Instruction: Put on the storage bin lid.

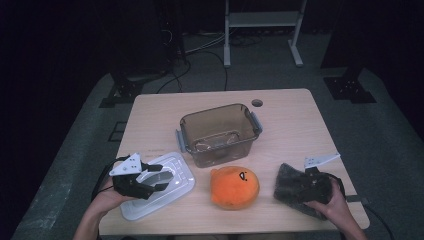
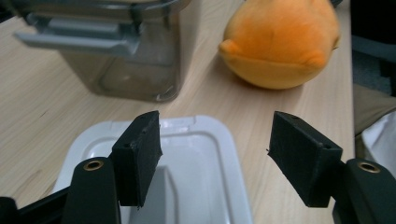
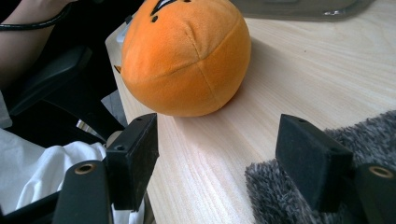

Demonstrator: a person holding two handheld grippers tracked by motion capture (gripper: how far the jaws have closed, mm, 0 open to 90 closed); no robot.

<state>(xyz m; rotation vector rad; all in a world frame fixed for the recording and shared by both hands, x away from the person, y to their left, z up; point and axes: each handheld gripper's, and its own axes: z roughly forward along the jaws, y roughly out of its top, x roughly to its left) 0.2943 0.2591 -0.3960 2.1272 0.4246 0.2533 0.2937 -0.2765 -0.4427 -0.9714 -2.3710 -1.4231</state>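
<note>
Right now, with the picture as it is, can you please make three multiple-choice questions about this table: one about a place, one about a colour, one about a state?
1. Where does the white lid lie?
A. On the box
B. On the table, below the left gripper
C. On the floor

2. What colour is the round plush toy?
A. Green
B. Blue
C. Orange

3. How is the clear box?
A. Open and empty
B. Closed
C. Tipped over

Answers: 1 B, the lid rests flat under the open jaws. 2 C, its fabric is plainly orange. 3 A, it stands uncovered with nothing inside.
</note>
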